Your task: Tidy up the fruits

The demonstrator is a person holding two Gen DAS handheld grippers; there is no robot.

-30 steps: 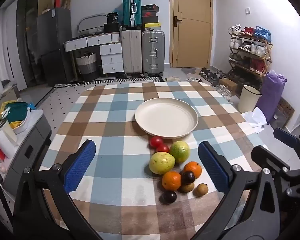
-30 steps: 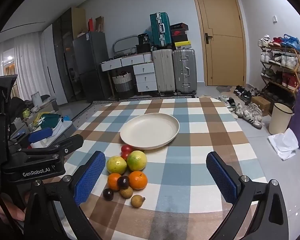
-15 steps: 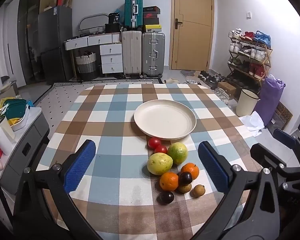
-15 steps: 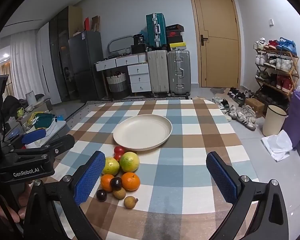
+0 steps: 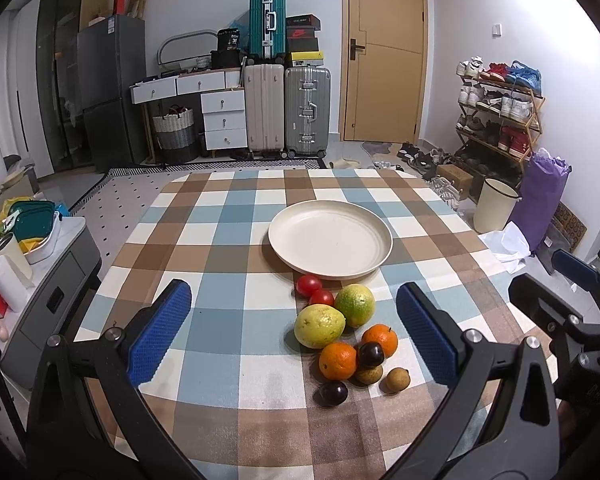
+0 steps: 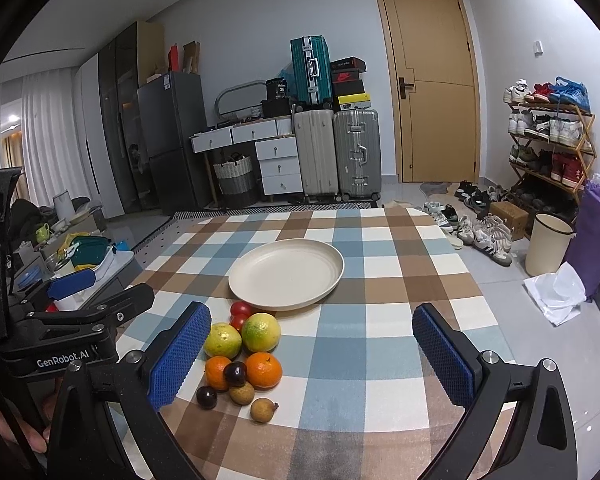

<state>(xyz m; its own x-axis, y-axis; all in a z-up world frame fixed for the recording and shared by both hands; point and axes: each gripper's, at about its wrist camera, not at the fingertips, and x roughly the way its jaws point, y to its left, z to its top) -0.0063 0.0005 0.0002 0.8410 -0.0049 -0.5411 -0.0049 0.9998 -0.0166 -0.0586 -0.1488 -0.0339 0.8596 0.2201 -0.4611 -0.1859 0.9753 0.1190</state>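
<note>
A cream plate (image 5: 330, 240) (image 6: 286, 274) sits empty in the middle of the checked table. Just in front of it lies a cluster of fruit: two red tomatoes (image 5: 309, 285), a green citrus (image 5: 354, 299) (image 6: 261, 332), a yellow-green fruit (image 5: 319, 326) (image 6: 222, 340), two oranges (image 5: 338, 360) (image 6: 263, 370), dark plums (image 5: 333, 392) (image 6: 206, 397) and small brown fruits (image 5: 398, 379) (image 6: 263, 410). My left gripper (image 5: 296, 334) hangs open above the table's near edge, nothing between its blue pads. My right gripper (image 6: 310, 358) is open too, with the fruit near its left pad.
The table cloth (image 5: 220, 216) is checked blue, brown and white. A grey cabinet (image 5: 56, 276) with containers stands left of the table. Suitcases (image 5: 284, 112), drawers, a door and a shoe rack (image 5: 500, 120) are behind. A bin (image 5: 494, 210) and a purple bag stand at right.
Both grippers have drawn back and tilted up slightly, so the table and fruit sit lower and a little farther in both views. Both stay open. No fruit has moved.
</note>
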